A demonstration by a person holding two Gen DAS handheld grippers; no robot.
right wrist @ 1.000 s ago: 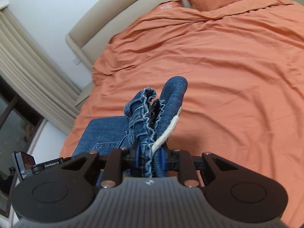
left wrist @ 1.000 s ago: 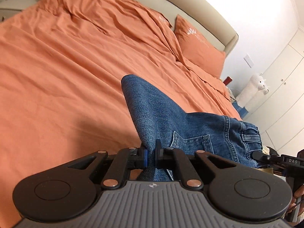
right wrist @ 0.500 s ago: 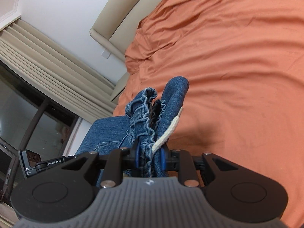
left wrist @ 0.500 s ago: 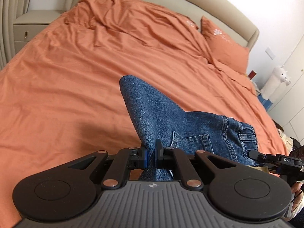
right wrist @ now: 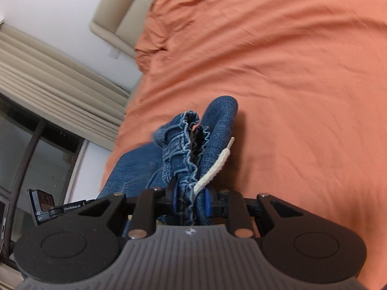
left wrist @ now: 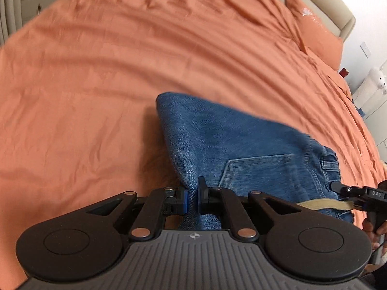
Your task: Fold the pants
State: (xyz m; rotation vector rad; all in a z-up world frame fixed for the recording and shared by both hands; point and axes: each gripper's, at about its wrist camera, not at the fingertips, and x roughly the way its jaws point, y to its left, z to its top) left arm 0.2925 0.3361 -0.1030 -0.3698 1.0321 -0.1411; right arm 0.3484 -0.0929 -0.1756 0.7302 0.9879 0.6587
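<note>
Left gripper [left wrist: 191, 199] closed on a fold of the blue denim pants [left wrist: 241, 149], blue-padded fingers [left wrist: 182, 199] pinching the cloth with only its thickness between them. Ahead of those fingers and to their right, spread as a rounded folded edge, a stitched back pocket facing up, waistband toward the far right. Held over the wrinkled orange bed sheet [left wrist: 108, 72], an orange pillow [left wrist: 316, 33] far beyond.

Right gripper [right wrist: 191, 199] clamped on the bunched, ruffled elastic waistband of the pants [right wrist: 183, 149], fingers [right wrist: 207, 200] wide apart only by the gathered denim. Cream flat drawstring [right wrist: 214, 169] poking out just right of the bunch. Rounded denim fold rising ahead of the fingers, above the bed sheet [right wrist: 290, 84].
</note>
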